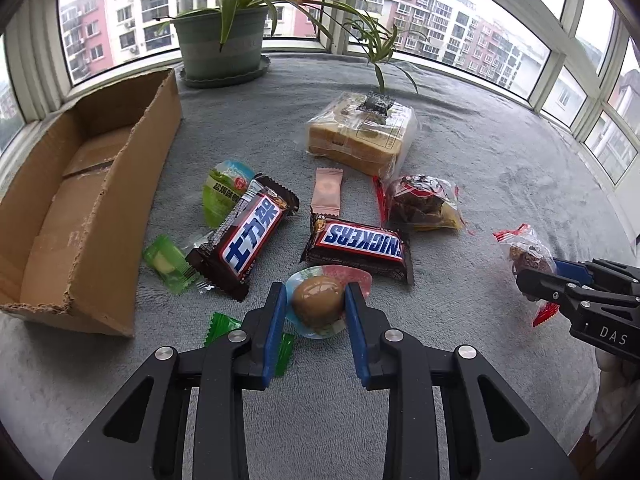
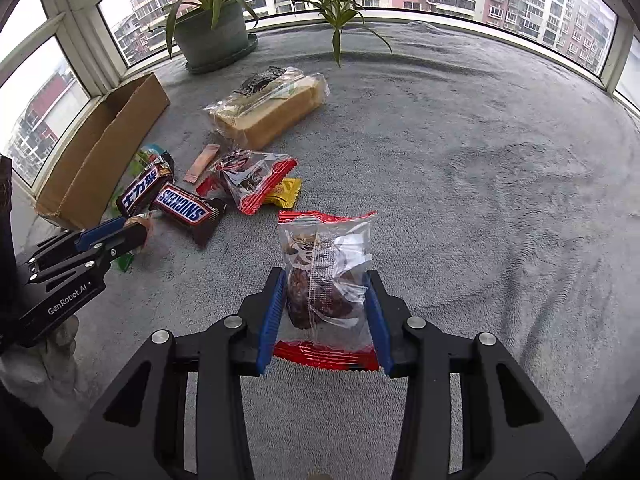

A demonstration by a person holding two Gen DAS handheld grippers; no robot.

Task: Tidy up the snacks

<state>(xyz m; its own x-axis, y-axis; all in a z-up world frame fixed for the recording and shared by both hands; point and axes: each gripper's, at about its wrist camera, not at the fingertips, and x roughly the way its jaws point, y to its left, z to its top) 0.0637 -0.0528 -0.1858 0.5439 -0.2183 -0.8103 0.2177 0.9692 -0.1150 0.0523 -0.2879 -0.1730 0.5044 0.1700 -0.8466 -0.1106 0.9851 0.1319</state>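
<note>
1. The packaged egg (image 1: pixel 318 304) sits on the grey blanket (image 1: pixel 460 168), near the front of the snack pile; the left gripper (image 1: pixel 316 304) has a blue pad against each side of it, clamped on the egg.
2. The red-edged cake packet (image 2: pixel 326 280) lies apart from the pile to the right; the right gripper (image 2: pixel 326 300) has its pads pressed on both sides of the clear wrapper, closed on it.
3. Just beyond the egg lie two Snickers bars (image 1: pixel 360 246), green candies (image 1: pixel 170 266), a pink sachet (image 1: pixel 328 192) and a bag of sliced bread (image 1: pixel 360 136).
4. The open cardboard box (image 1: pixel 80 208), likely the goal, stands left of the pile.
5. Risks, as I judge them: the egg is round and its film slick, so it may squirt out of the pads on lifting; the cake packet's loose wrapper may slide or the cake be crushed; the box's torn near wall may catch a packet in passing.
</note>
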